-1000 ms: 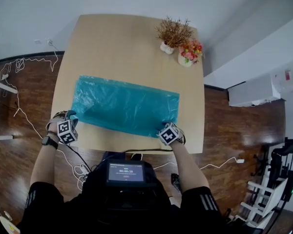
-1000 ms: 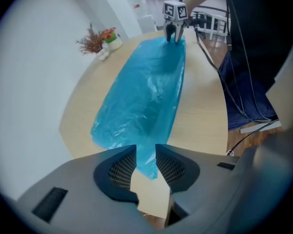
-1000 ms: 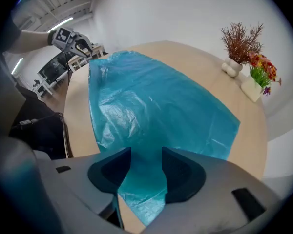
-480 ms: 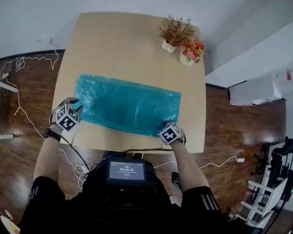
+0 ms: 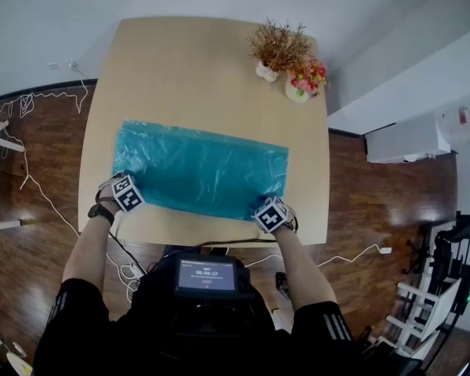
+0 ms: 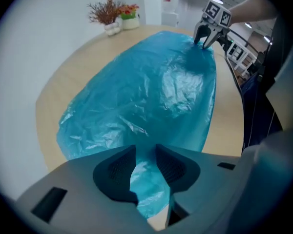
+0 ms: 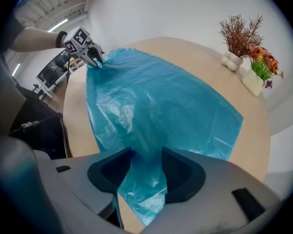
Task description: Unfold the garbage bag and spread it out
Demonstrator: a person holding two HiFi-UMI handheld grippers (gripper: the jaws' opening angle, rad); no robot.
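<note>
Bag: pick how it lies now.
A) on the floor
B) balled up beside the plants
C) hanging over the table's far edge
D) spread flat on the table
D: the bag lies spread flat on the table, apart from the plants.

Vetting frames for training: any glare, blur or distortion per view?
Head view: sharp, evenly lit, mild sheen on the garbage bag. Left gripper view: heavy fisheye, dark vignette, near fingers soft. Right gripper view: same fisheye, table edge bowed, no motion blur.
</note>
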